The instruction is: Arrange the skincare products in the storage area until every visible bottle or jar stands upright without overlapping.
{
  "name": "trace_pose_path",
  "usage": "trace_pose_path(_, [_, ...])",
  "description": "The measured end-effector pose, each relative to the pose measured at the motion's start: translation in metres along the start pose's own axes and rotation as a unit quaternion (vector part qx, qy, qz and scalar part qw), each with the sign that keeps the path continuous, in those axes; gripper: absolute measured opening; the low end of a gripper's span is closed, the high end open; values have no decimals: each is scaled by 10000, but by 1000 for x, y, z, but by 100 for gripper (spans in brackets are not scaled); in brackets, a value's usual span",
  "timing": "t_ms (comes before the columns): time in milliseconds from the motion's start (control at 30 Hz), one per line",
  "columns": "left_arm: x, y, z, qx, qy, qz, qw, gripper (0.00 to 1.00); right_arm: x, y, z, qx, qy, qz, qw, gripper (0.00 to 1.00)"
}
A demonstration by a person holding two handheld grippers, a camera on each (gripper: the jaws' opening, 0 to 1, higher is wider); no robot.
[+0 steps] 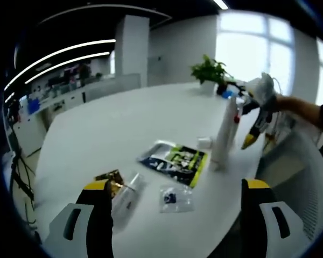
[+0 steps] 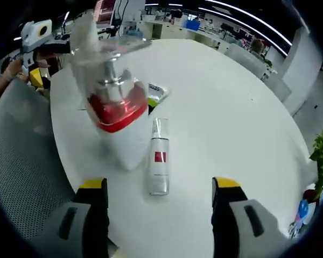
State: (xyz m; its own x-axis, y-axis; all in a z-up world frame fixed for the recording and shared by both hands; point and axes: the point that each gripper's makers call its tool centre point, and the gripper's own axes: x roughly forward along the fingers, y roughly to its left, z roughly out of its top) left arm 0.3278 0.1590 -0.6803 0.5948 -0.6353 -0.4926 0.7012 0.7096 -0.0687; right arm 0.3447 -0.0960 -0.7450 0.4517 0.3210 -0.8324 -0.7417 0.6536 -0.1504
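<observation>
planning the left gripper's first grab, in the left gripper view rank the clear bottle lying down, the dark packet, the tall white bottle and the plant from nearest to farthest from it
1. Clear bottle, lying by the gripper's left jaw.
2. Dark packet, flat, mid-table.
3. Tall white bottle, upright, further right.
4. Plant, at the table's far edge.

The left gripper is open.

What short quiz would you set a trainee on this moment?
1. True or false: the tall white bottle stands upright on the table.
2. Which lies on its side? A) the plant B) the bottle with the red label C) the small white jar
3. Fill in: the jaws of the left gripper and the right gripper are both ____.
Key: 1 true; 2 B; 3 open.
</observation>
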Motion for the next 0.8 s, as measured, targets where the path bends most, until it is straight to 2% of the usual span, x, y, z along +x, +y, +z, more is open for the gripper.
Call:
trace_pose_path(200, [0, 1, 0, 13, -7, 19, 10000, 97, 11, -2, -4, -49, 125, 111, 9998, 55])
trace_pose_path(300, [-2, 8, 1, 123, -4, 228, 9997, 97, 15, -1, -4, -86, 160, 191, 9997, 49])
trace_pose_path(700, [0, 6, -2, 91, 58, 164, 9998, 97, 32, 1, -9, -3, 486, 404, 9980, 35])
trace_pose_path(800, [0, 6, -2, 108, 66, 167, 9998, 97, 32, 0, -11, -107, 588, 312, 9977, 33])
